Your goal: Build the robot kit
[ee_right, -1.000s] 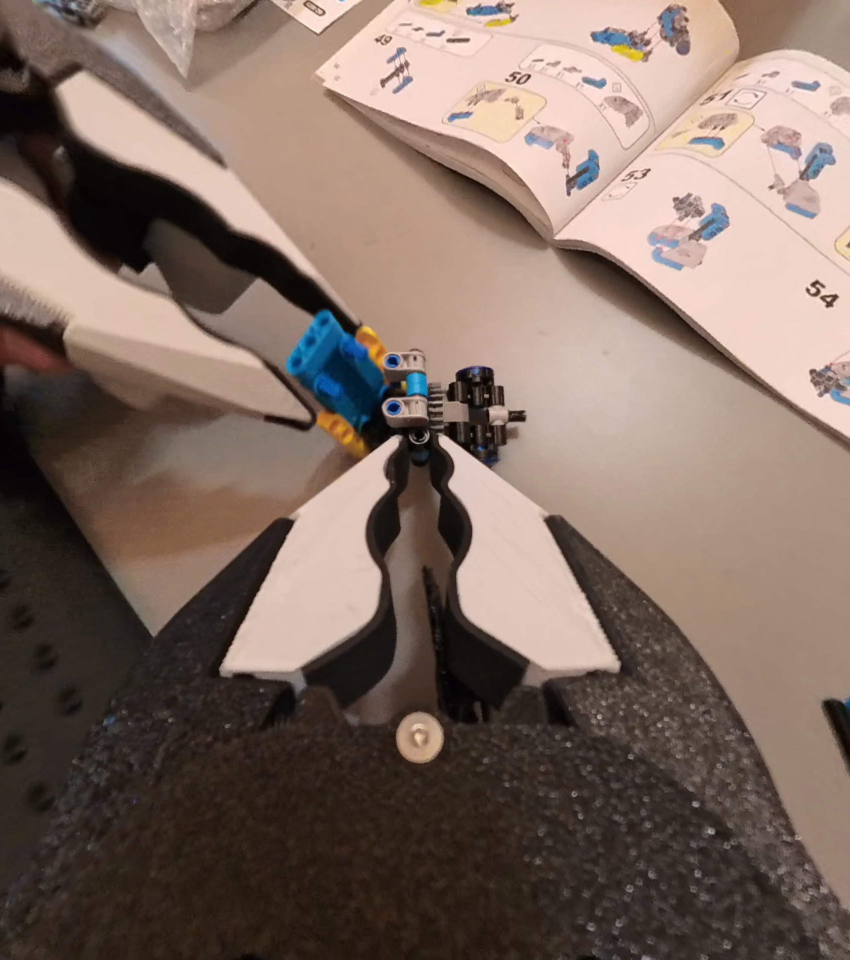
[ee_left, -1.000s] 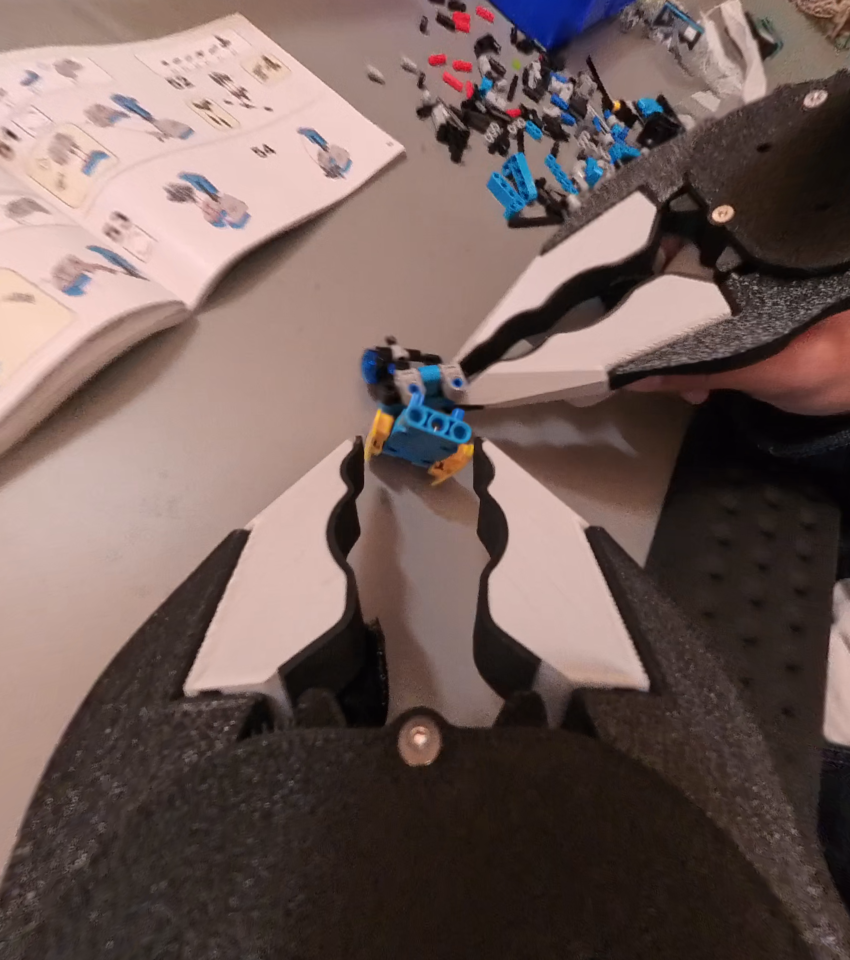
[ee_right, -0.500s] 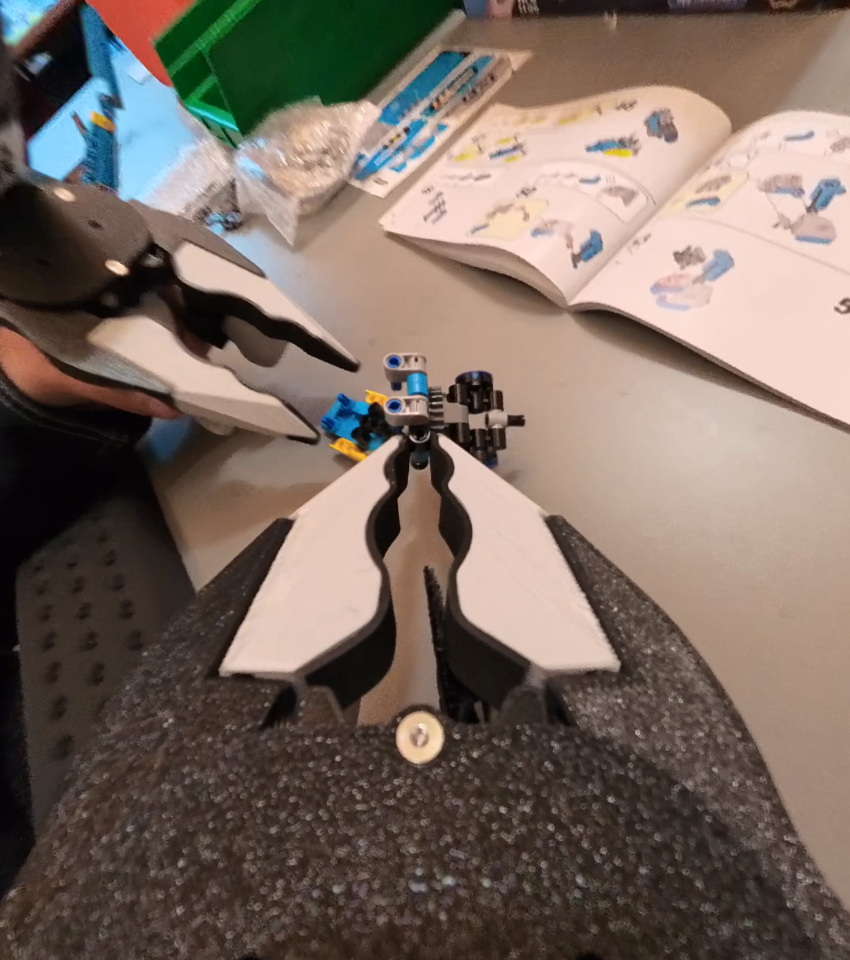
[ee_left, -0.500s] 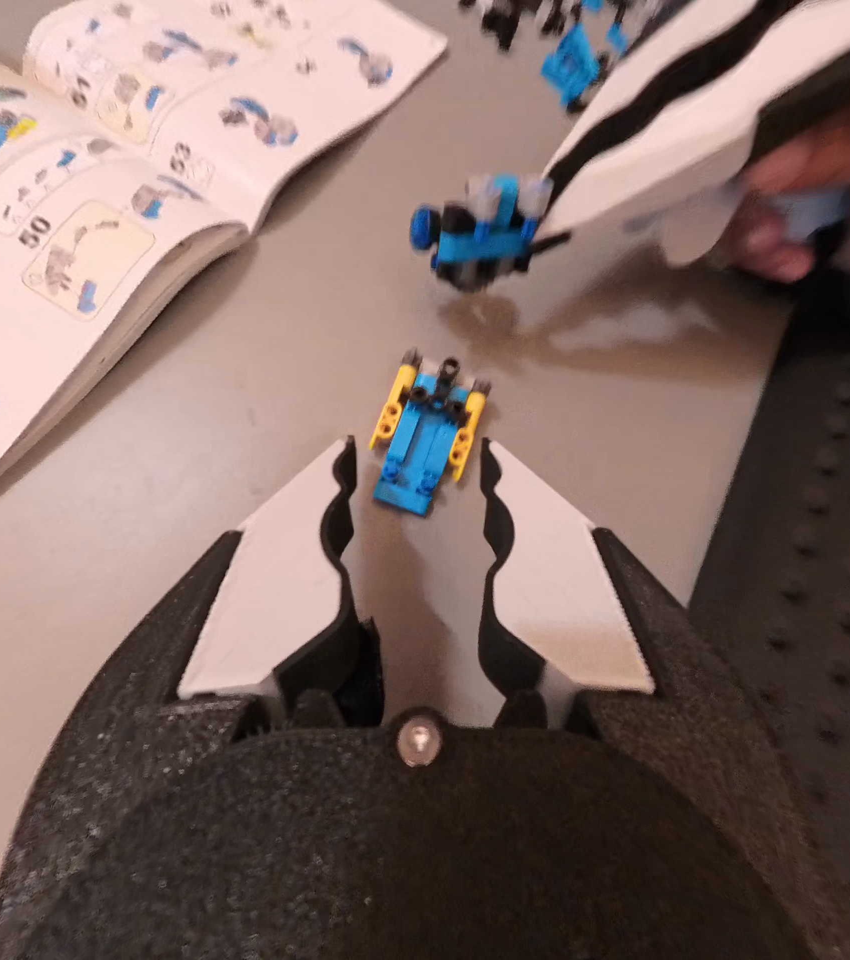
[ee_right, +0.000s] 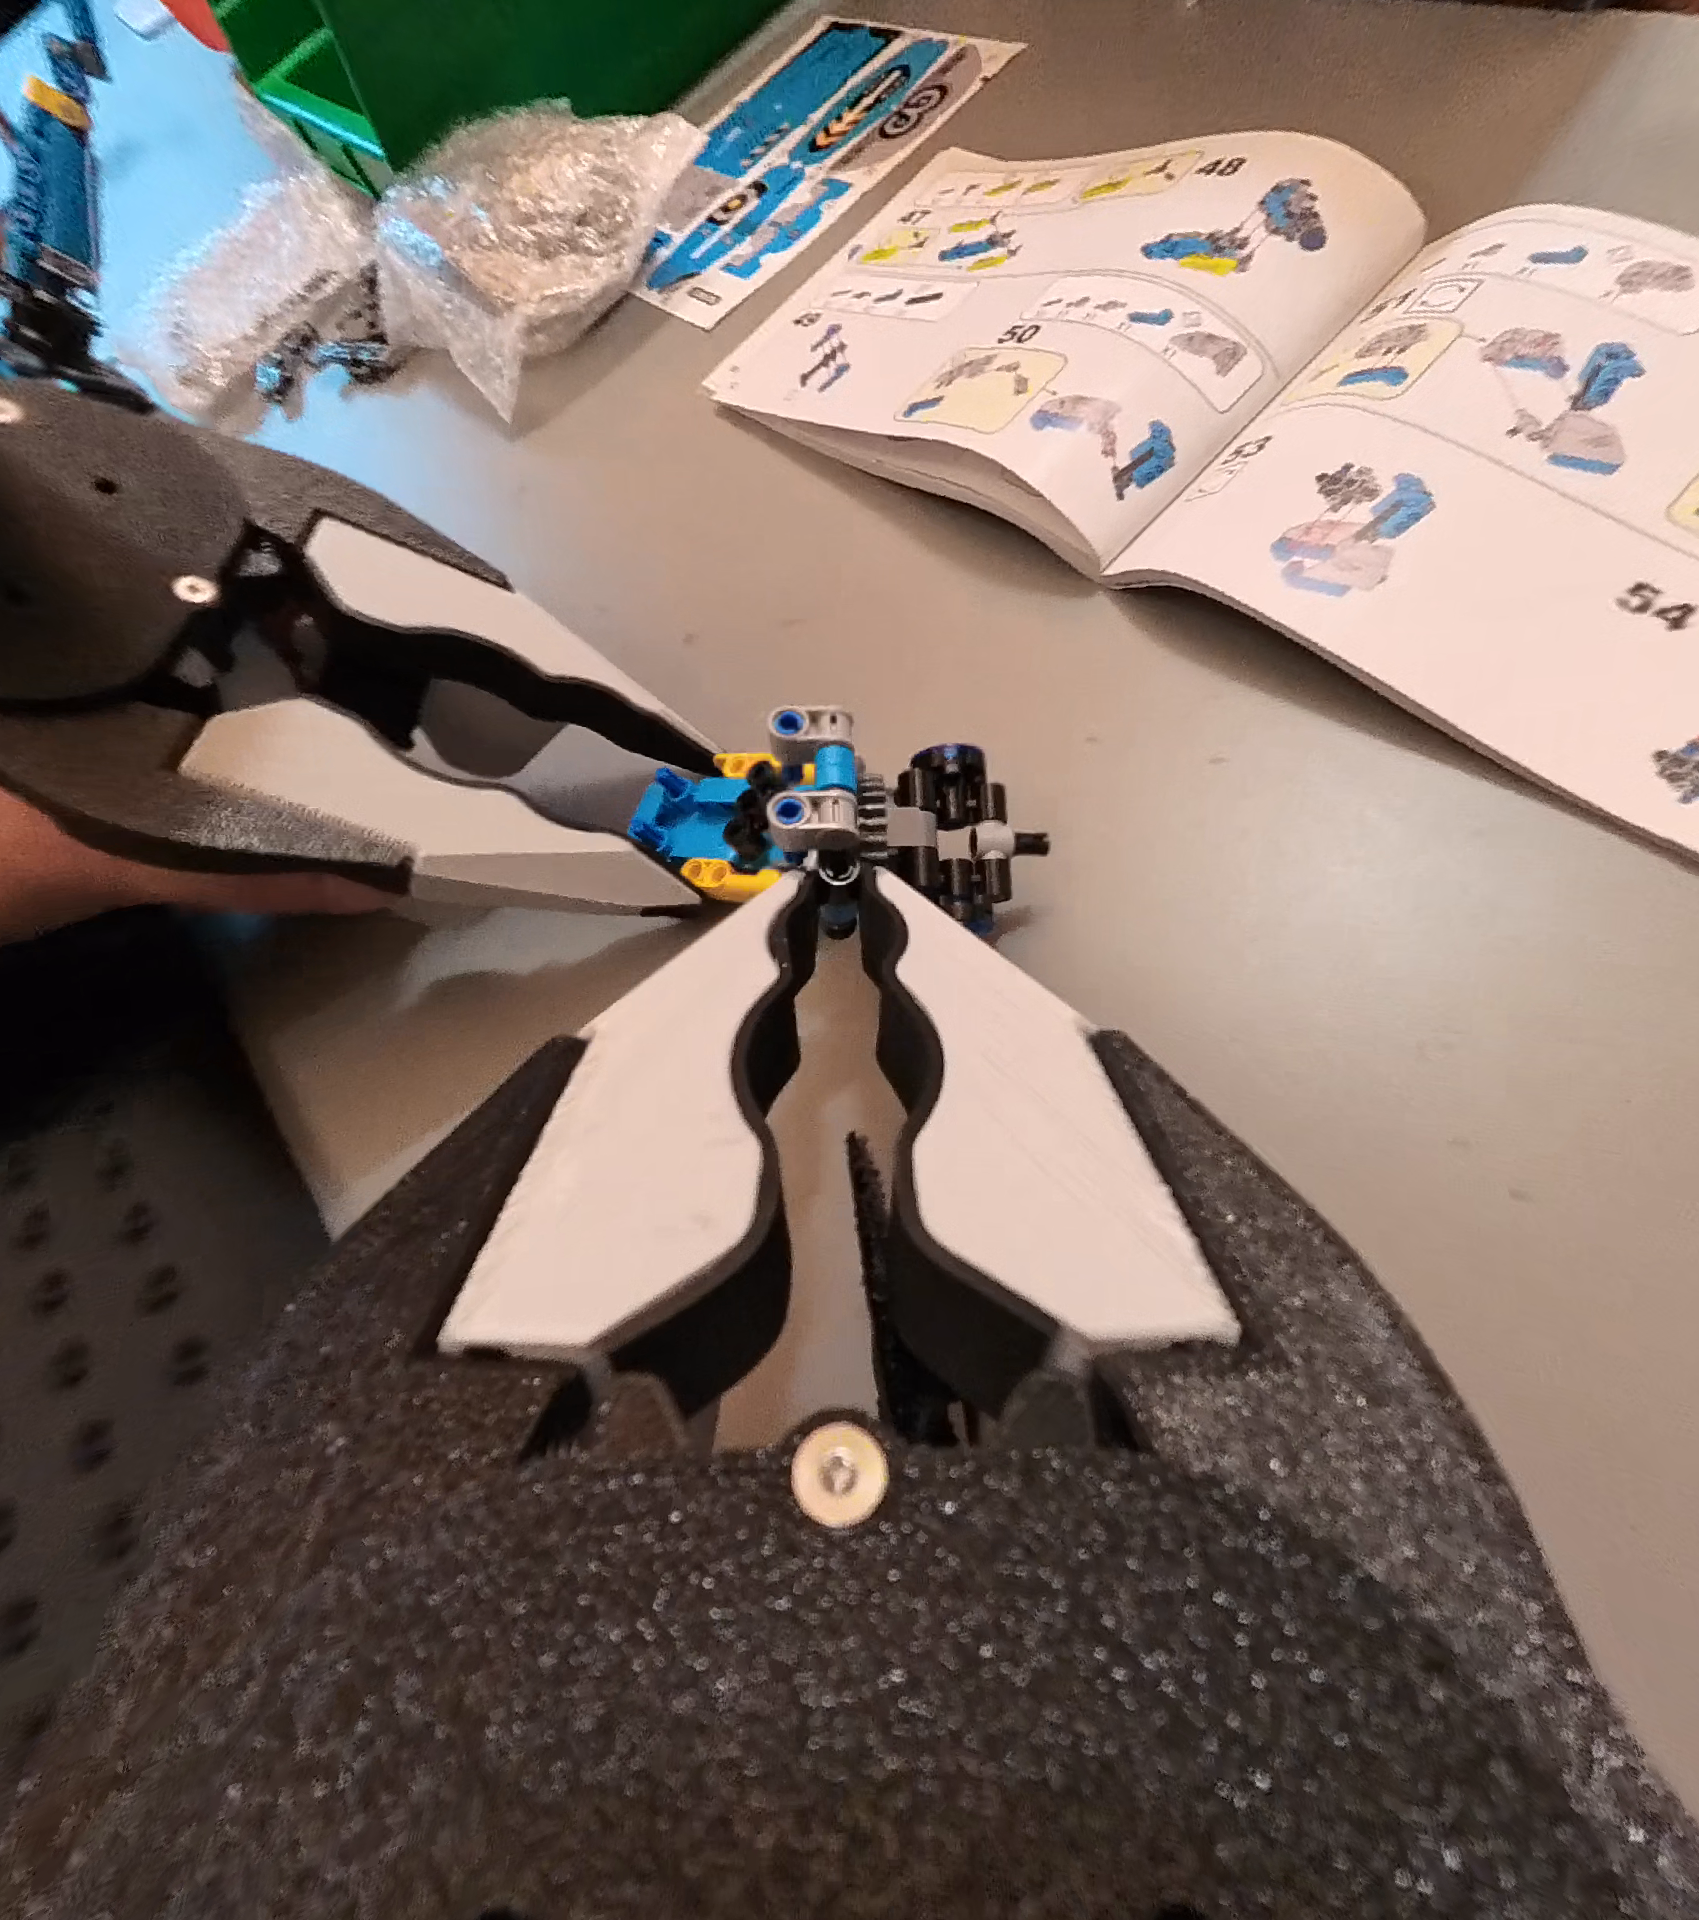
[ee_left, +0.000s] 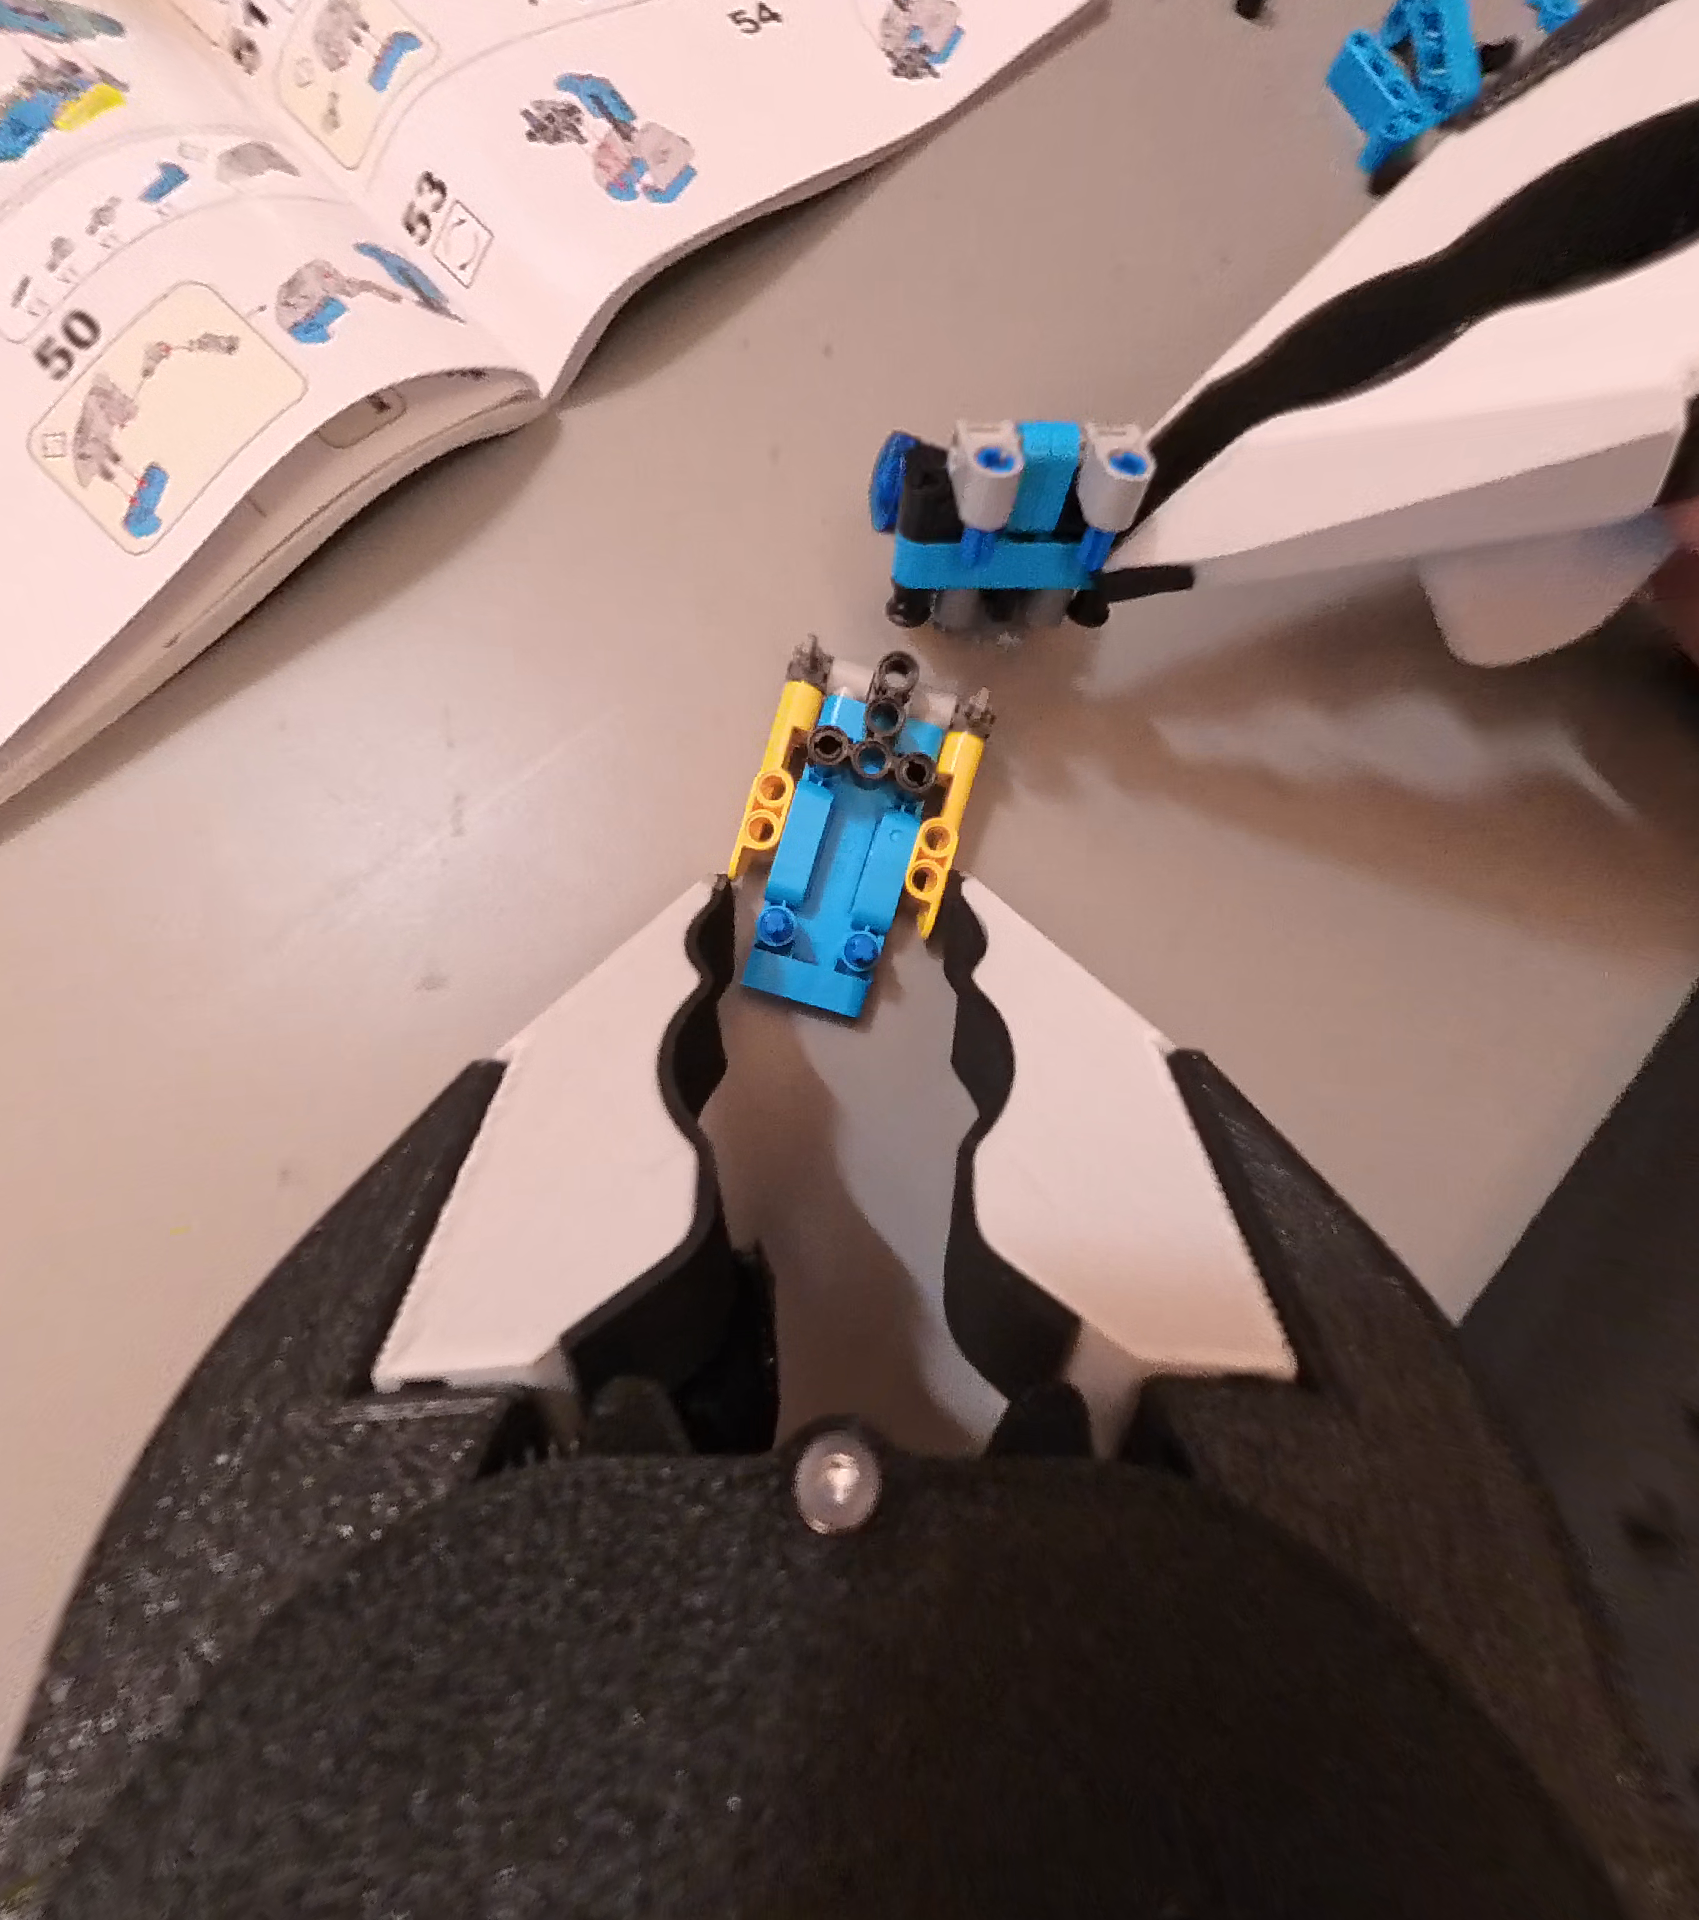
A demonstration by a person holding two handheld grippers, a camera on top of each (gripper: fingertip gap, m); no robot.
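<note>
Blue-yellow brick piece [ee_left: 855, 852] is straddled lengthwise, untouched, by the parted left hand-held gripper [ee_left: 834, 894]; the right hand-held gripper [ee_right: 832, 883] is clamped on the grey-black assembly [ee_right: 886, 810]

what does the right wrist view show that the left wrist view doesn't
Only the right wrist view shows the green bin, crumpled plastic bags and a sticker sheet.

Only the left wrist view shows loose blue pieces at the top right.

Both show the grey table, the open instruction booklet, the blue and yellow assembly lying between the fingers of the open left gripper, and the right gripper shut on the grey and black assembly.
</note>
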